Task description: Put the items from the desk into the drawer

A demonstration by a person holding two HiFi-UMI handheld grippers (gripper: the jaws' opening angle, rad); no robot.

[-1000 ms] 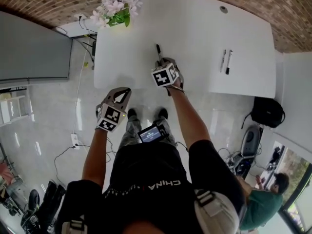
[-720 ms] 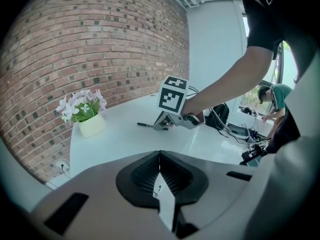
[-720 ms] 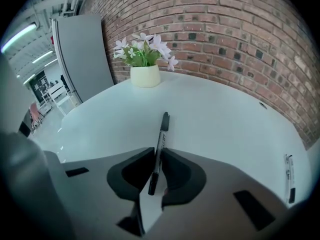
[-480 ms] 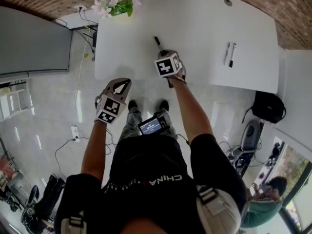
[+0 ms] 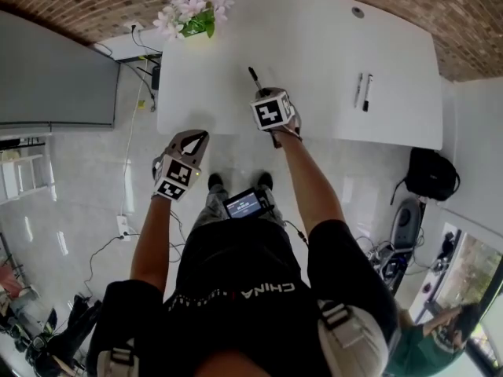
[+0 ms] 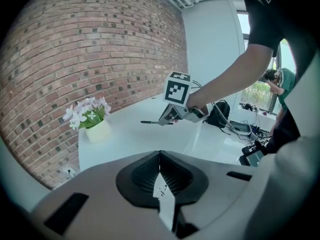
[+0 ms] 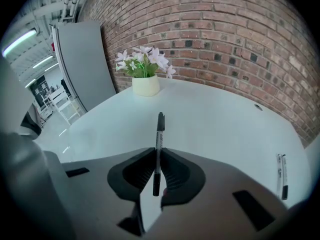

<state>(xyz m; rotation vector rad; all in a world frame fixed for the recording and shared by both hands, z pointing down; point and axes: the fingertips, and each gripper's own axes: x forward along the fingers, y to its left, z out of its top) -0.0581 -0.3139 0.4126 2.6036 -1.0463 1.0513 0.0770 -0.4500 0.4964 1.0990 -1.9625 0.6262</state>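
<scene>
A black pen sticks out forward from my right gripper, which is shut on it just above the front part of the white desk. In the right gripper view the pen lies pinched between the jaws of the right gripper. Two more pens lie side by side at the desk's right; they show as pens at the far right there. My left gripper hangs over the floor, short of the desk's front edge. The left gripper is shut with nothing in it.
A white pot of pale flowers stands at the desk's far left corner, the flower pot ahead of the pen. A cable hole sits far right. A black backpack lies on the floor at right. A grey panel stands left.
</scene>
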